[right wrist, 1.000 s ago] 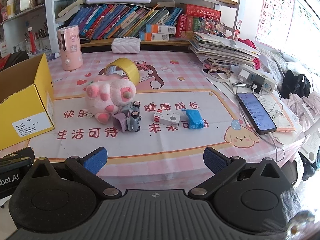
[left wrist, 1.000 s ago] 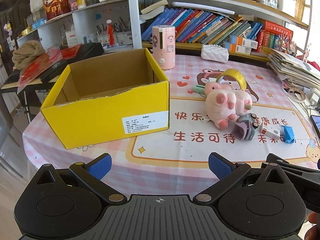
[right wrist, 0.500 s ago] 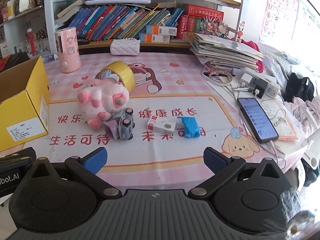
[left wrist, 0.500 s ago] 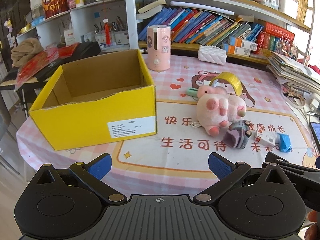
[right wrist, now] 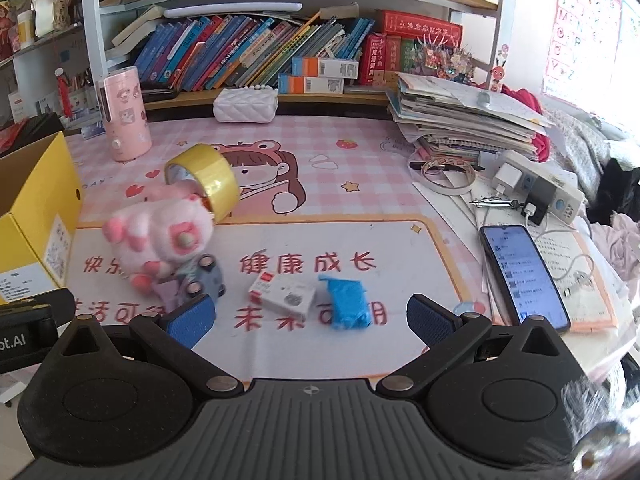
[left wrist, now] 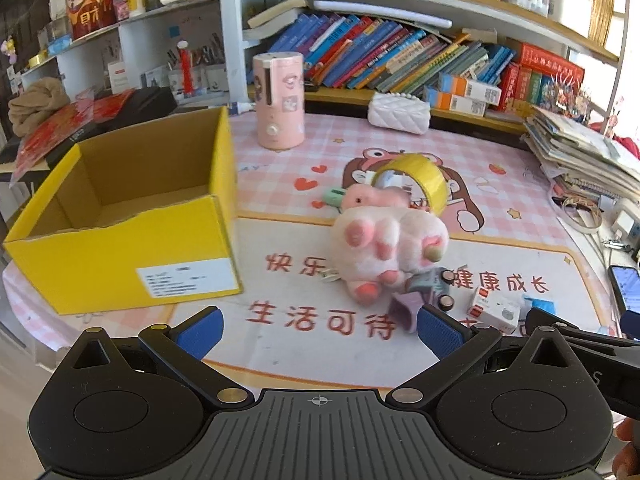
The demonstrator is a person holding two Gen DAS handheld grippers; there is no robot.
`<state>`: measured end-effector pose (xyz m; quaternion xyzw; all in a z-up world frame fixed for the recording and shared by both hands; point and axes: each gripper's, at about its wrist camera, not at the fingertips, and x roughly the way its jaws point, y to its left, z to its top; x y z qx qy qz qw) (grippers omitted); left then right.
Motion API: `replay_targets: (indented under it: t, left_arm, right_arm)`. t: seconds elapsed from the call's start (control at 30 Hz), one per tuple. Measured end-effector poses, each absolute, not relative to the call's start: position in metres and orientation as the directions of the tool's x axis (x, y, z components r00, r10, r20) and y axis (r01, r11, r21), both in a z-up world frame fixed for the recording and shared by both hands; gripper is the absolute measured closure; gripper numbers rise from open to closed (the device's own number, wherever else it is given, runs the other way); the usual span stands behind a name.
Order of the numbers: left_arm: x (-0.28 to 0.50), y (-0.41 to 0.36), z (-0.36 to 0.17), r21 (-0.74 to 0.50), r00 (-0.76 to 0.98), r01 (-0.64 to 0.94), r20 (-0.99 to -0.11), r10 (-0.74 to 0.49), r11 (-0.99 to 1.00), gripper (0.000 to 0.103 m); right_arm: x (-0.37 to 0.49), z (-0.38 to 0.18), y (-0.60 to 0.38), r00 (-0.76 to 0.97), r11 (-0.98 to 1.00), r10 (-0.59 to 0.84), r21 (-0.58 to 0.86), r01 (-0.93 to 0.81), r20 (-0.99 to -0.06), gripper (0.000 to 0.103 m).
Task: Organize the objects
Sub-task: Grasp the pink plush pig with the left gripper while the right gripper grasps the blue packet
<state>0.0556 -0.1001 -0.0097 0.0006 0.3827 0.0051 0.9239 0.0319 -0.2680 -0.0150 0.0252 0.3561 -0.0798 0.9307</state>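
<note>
An open yellow cardboard box [left wrist: 120, 216] stands empty at the left of the table; its corner shows in the right wrist view [right wrist: 36, 216]. A pink plush toy [left wrist: 384, 240] [right wrist: 160, 236] lies mid-table, a yellow tape roll [left wrist: 420, 176] [right wrist: 208, 180] leaning behind it. In front lie a grey toy car [left wrist: 432, 284] [right wrist: 204, 280], a small white box [left wrist: 494, 312] [right wrist: 282, 298] and a blue packet [right wrist: 348, 304]. My left gripper [left wrist: 318, 330] is open, short of the plush. My right gripper [right wrist: 310, 320] is open, just short of the white box and blue packet.
A pink cylinder device [left wrist: 278, 100] and a white quilted pouch [left wrist: 400, 112] stand at the back, before shelves of books. A paper stack [right wrist: 460, 120], power strip [right wrist: 540, 188] and phone [right wrist: 520, 272] crowd the right side. A mint object [left wrist: 334, 196] lies behind the plush.
Both grippers have moved forward over the table toward the objects, which now look larger and nearer. Both stay open, and nothing on the table has moved.
</note>
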Motion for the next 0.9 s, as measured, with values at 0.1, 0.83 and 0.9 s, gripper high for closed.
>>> replay_targets:
  t: [0.1, 0.83, 0.9]
  left_arm:
    - [0.063, -0.114, -0.014, 0.001, 0.694, 0.003, -0.72, -0.001, 1.0, 0.0]
    - [0.114, -0.156, -0.026, 0.039, 0.696, -0.012, -0.717, 0.037, 0.999, 0.0]
    - [0.124, -0.156, -0.028, 0.036, 0.695, -0.025, -0.717, 0.043, 0.999, 0.0]
  right_arm:
    - [0.041, -0.021, -0.284, 0.727, 0.99, -0.1, 0.008, 0.143, -0.68, 0.002]
    - [0.109, -0.066, -0.337, 0.603, 0.994, 0.054, 0.103, 0.047, -0.796, 0.076]
    - [0.108, -0.057, -0.339, 0.637, 0.995, 0.062, 0.098, 0.022, -0.768, 0.077]
